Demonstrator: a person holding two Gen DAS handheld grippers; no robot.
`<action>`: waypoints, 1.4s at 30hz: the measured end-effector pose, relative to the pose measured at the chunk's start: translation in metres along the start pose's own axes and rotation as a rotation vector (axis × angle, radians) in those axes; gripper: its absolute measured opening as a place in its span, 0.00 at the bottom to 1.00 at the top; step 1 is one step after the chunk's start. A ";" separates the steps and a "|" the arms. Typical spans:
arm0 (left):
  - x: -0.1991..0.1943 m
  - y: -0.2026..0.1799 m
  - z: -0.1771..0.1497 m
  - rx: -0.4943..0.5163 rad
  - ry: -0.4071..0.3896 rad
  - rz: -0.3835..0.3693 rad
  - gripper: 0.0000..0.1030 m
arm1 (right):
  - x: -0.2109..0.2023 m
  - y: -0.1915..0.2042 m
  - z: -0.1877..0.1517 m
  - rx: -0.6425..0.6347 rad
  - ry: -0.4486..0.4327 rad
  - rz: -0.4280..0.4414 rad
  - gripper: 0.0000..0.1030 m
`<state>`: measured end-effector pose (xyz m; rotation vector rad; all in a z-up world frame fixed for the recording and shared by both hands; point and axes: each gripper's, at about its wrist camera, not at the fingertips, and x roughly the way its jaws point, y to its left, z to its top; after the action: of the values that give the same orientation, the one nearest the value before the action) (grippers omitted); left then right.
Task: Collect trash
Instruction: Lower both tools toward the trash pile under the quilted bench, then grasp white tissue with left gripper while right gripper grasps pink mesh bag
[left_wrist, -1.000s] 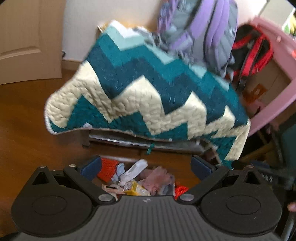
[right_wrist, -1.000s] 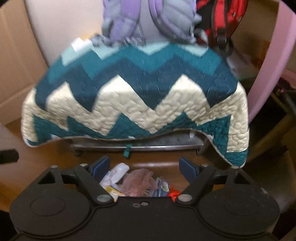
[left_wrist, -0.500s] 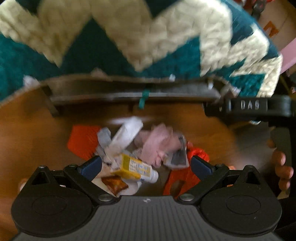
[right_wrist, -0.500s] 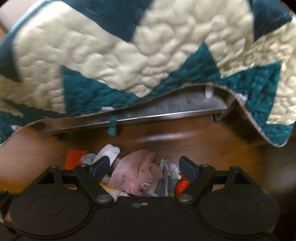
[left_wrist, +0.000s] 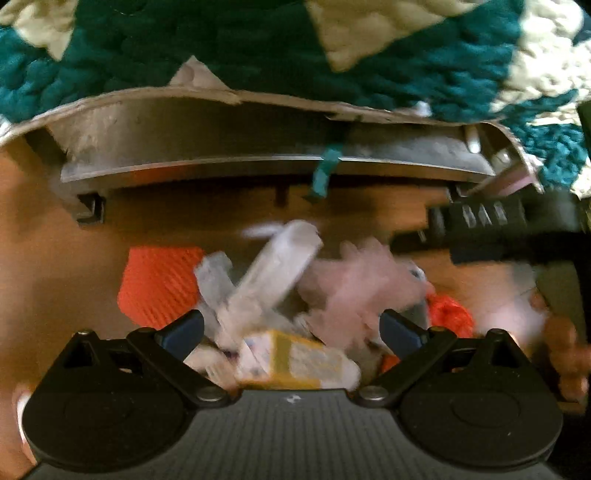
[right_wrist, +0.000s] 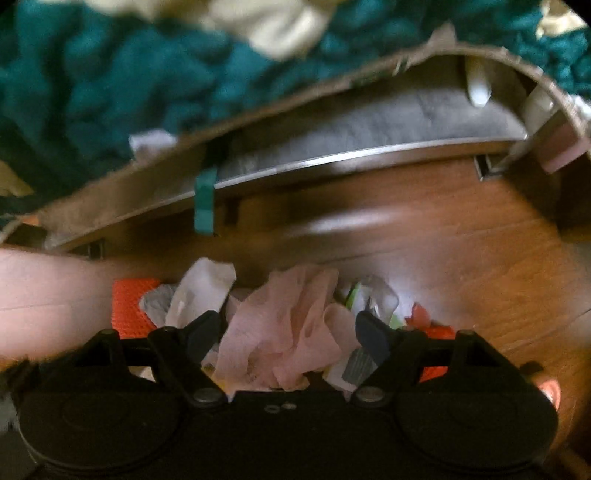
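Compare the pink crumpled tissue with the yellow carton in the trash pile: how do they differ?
The pink tissue is soft, crumpled and shapeless; the yellow carton is a stiff, boxy pack with print on it. The tissue is pale pink; the carton is yellow and white. The tissue lies right of the carton. Both lie in one pile on the wooden floor, neither gripped.

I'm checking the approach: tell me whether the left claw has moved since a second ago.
Yes. The left claw has come down and forward toward the trash pile: the quilt, whole in its view a second ago, now fills only the top edge.
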<state>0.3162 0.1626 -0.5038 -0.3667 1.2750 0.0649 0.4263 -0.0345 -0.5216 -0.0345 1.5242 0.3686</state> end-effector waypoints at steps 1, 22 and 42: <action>0.007 0.003 0.003 0.015 0.004 -0.002 0.98 | 0.003 -0.001 0.000 0.012 0.003 0.000 0.77; 0.105 0.002 0.037 0.241 0.141 -0.077 0.42 | 0.065 -0.011 0.010 0.193 0.081 0.010 0.75; 0.101 0.004 0.033 0.187 0.116 -0.037 0.05 | 0.037 -0.006 0.002 0.099 0.068 -0.039 0.08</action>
<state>0.3752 0.1610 -0.5922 -0.2356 1.3765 -0.1074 0.4300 -0.0319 -0.5590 0.0011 1.6048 0.2621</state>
